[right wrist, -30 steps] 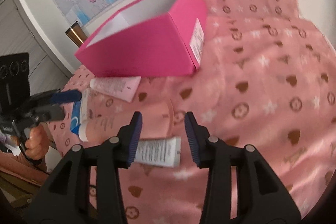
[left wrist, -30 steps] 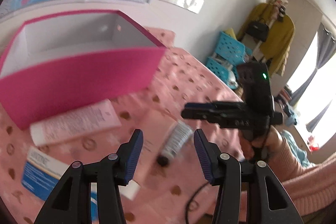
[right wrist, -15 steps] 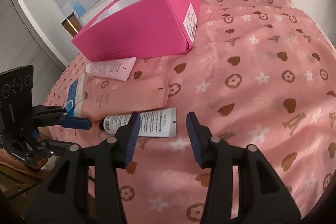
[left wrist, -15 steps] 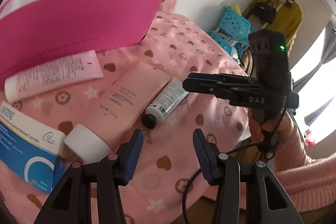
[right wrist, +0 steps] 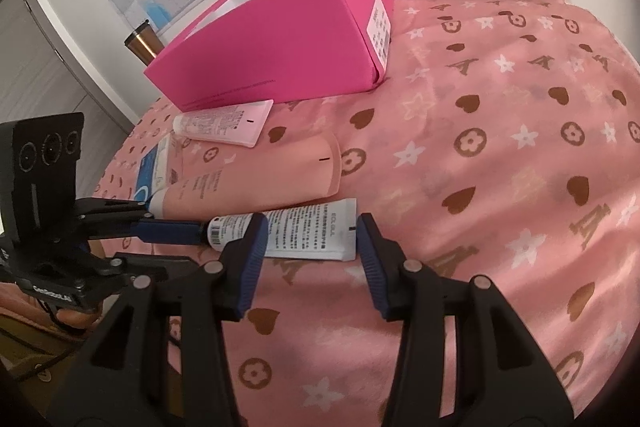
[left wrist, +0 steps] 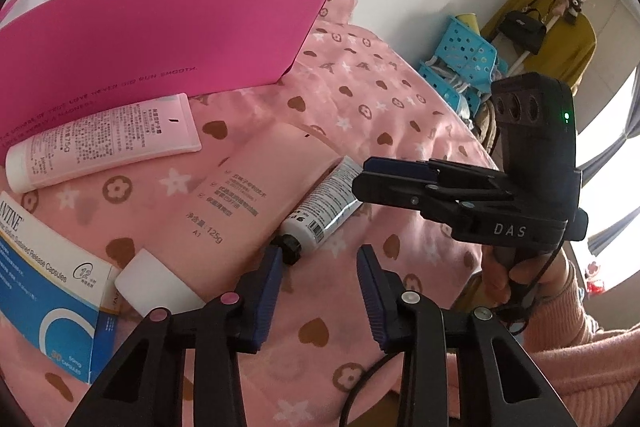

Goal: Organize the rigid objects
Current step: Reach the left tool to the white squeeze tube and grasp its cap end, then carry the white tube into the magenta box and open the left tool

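**tubewrangler:** Right ahead of the right gripper (right wrist: 310,255), just past its tips: white tube (right wrist: 296,231), flat on the pink cloth (right wrist: 500,147). Runs side to side, the same way as the gap from finger to finger, black cap (left wrist: 290,247) to the left. No straddling it from there without rolling the wrist, probably.

**boxfan:** Yep. Stands apart, nothing clamped. Left gripper (left wrist: 320,291)? Apart too but narrower, has just been closing, nothing between the pads. Sits at the cap end, cap just off one fingertip. From that side, points away along the fingers, so better lined up for a pinch across the neck. Needs a small nudge sideways first, judging by the wrist view.

**tubewrangler:** Worth watching the far side. Lies right against the peach tube (right wrist: 256,179), touching or nearly, can't tell which. Tight back there. Plenty of bare cloth on the near side and past the crimped end.

**boxfan:** Then presumably off to the pink box (right wrist: 280,43), further back, open on top. Means clearing the peach tube and the pale pink tube (right wrist: 224,123) on the way, so lift high first.
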Action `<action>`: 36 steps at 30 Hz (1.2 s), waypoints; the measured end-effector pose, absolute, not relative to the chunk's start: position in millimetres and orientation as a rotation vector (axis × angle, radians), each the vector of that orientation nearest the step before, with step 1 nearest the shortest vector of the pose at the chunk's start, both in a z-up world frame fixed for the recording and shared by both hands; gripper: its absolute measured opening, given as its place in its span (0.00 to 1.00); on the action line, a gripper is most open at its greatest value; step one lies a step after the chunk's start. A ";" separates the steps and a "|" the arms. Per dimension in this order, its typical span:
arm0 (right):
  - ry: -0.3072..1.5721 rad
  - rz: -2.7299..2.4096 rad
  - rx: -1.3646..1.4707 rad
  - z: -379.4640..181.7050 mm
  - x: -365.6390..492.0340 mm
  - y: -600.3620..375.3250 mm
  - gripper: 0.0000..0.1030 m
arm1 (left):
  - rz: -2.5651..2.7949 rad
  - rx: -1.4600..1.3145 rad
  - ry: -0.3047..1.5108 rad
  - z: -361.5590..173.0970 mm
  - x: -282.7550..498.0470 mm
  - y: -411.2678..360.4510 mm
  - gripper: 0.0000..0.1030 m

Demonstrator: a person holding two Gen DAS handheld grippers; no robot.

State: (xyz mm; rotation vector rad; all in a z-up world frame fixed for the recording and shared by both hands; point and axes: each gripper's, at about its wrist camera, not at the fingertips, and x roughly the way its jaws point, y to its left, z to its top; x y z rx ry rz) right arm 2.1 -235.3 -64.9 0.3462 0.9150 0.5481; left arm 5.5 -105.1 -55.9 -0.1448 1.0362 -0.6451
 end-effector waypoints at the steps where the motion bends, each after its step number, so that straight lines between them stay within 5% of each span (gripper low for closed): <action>1: 0.915 0.550 0.351 -65.2 1.8 -236.0 0.47 | -0.645 -0.147 1.037 -56.0 6.2 -105.3 0.37; 36: 0.681 0.581 0.289 16.6 26.4 -233.2 0.49 | -0.597 -0.111 0.793 23.1 40.0 -81.8 0.37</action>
